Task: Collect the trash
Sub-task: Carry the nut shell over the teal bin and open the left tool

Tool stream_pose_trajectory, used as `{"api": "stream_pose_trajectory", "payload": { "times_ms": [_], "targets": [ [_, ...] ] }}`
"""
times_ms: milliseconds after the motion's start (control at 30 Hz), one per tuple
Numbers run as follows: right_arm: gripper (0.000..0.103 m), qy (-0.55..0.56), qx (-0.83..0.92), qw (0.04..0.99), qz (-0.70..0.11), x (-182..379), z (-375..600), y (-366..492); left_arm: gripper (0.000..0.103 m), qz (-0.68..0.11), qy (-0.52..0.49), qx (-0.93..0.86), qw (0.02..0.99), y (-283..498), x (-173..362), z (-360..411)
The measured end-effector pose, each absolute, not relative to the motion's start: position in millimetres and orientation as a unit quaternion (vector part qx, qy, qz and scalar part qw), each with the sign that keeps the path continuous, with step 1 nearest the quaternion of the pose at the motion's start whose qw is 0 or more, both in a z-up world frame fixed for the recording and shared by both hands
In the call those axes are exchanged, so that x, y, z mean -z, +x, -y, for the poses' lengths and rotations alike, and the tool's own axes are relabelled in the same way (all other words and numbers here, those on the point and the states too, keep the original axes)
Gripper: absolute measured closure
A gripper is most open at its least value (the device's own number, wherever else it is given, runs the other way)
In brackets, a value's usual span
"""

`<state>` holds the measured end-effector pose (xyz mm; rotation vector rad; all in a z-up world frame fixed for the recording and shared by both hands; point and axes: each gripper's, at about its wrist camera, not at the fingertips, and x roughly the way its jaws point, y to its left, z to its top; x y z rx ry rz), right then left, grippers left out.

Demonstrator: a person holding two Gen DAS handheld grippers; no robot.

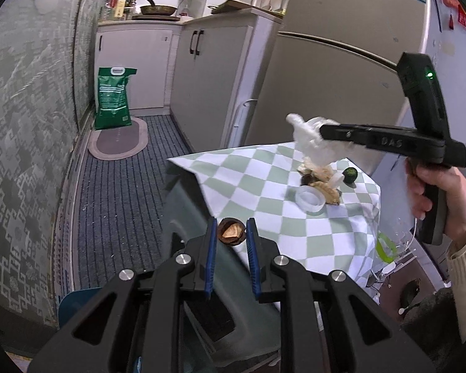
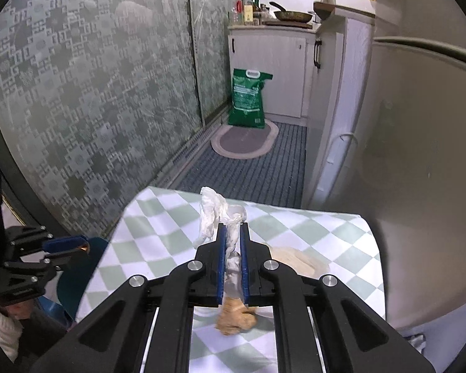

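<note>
While both tools are closed on scraps, the scene lists as follows.

Left gripper [image 1: 231,233]: blue pads drawn close on a brown nutshell half [image 1: 230,232] with a pale fragment inside; shell pinched at the fingertips, above the near-left edge of the checkered tablecloth [image 1: 264,186]. Seen from the right wrist camera, the same tool [image 2: 68,247] sits at 9 o'clock, off the cloth's left edge, a speck of orange-brown between its pads.

Right gripper [image 2: 232,227]: jaws nearly together, clamped on a crumpled white tissue [image 2: 216,213] that stands up beyond the fingertips and runs back between the pads. From the left wrist view this tool [image 1: 323,132] is at 2 o'clock, raised over the table with the tissue [image 1: 307,136] hanging from its tip; a hand [image 1: 435,192] in a cream sleeve grips the handle.

Remaining litter on the cloth, left wrist view, 2 o'clock of centre: a heap of tan peel and shell scraps [image 1: 320,183], a clear plastic lid [image 1: 310,199] touching its near side, a small green citrus fruit [image 1: 350,174] just to its right. Right wrist view: a tan crumpled scrap [image 2: 236,317] under the tool's frame at 6 o'clock.

Background: green sack [image 1: 113,98] on the floor by an oval mat [image 1: 118,138] at 10 o'clock; grey refrigerator [image 1: 326,77] behind the table.
</note>
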<state>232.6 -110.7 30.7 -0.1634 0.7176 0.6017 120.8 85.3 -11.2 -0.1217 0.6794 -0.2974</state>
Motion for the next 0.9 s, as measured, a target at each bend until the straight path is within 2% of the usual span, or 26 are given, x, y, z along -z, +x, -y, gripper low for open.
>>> {"api": "stream_pose_trajectory", "payload": {
  "times_ms": [333,900],
  "targets": [
    [0.095,-0.079,-0.32,0.885,-0.328,-48.0,78.7,218.2,0.083,-0.359,-0.073,0.117,0.923,111.8,35.9,-124.2],
    [0.095,-0.091,-0.391,0.854,-0.331,-49.1,2.0,188.1,0.083,-0.452,-0.053,0.088,0.886,92.4,113.7,-163.6]
  ]
}}
